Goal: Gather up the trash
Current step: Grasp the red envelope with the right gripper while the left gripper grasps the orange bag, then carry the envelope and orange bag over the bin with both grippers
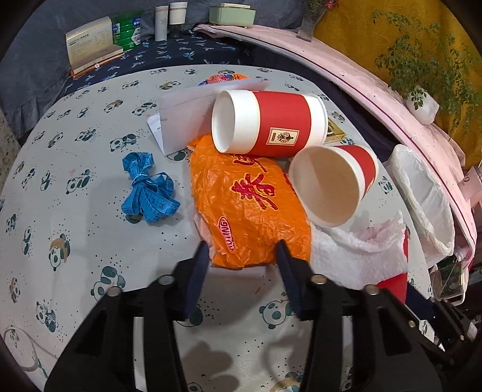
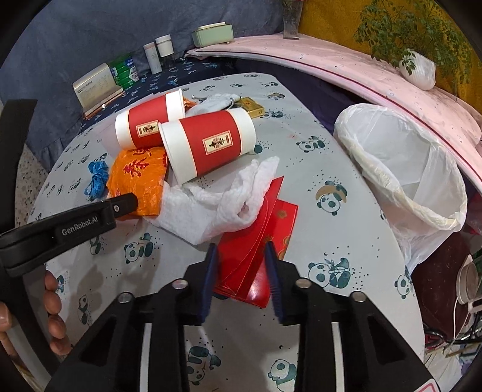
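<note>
An orange plastic bag [image 1: 250,208] lies on the panda-print table [image 1: 90,211]. My left gripper [image 1: 242,250] is open, its fingertips on either side of the bag's near edge. Two red-and-white paper cups [image 1: 271,123] [image 1: 334,187] lie on their sides beyond it. A crumpled white plastic bag [image 1: 355,256] lies to the right. My right gripper [image 2: 241,250] is open, astride the near end of red envelopes [image 2: 259,247]. The orange bag [image 2: 138,181], the cups [image 2: 208,144] [image 2: 144,123] and the white bag [image 2: 211,208] also show in the right wrist view, with my left gripper's finger [image 2: 120,205] at the orange bag.
A bin lined with a white bag [image 2: 403,169] stands off the table's right edge. A blue tape measure [image 1: 147,190] lies left of the orange bag; white papers [image 1: 180,111] lie behind the cups. Boxes and bottles [image 1: 162,21] stand at the back. A potted plant [image 2: 415,69] sits on the pink ledge.
</note>
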Action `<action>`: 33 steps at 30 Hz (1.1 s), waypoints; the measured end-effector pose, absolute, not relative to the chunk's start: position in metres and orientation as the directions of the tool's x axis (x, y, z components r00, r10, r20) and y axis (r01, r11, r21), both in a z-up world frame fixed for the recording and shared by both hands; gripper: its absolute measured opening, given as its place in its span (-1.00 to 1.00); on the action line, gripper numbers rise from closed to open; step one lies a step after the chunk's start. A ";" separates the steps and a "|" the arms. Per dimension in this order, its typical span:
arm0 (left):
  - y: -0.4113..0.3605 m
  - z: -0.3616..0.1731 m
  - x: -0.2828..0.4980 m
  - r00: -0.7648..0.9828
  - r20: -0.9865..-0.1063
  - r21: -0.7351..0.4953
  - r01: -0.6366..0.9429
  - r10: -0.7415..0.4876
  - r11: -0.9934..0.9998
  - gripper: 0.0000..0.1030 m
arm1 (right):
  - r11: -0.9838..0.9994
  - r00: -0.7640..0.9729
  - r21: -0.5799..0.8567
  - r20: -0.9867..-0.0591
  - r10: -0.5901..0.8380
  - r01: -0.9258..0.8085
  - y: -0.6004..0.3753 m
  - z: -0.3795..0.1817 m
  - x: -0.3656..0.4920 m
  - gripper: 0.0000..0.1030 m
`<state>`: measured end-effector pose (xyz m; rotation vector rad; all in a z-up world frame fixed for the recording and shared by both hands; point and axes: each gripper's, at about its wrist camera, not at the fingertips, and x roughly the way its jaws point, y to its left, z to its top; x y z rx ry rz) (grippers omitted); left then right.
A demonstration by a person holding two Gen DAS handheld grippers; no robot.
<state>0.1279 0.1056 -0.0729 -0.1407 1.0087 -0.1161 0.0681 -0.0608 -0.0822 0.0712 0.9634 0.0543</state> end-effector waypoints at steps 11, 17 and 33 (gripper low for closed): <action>0.112 -0.045 0.115 0.574 -0.797 -0.199 0.047 -0.189 0.979 -0.82 | 0.995 0.617 0.099 -0.781 0.097 -0.031 -0.059 -0.062 0.058 -0.98; 0.109 -0.017 0.103 0.621 -0.757 -0.201 0.070 -0.200 0.977 -0.88 | 0.995 0.669 0.098 -0.738 0.089 -0.024 -0.065 -0.036 0.052 -0.98; 0.093 0.061 0.073 0.736 -0.634 -0.199 0.140 -0.236 0.970 -0.91 | 0.992 0.752 0.125 -0.654 0.086 -0.005 -0.086 0.009 0.040 -0.98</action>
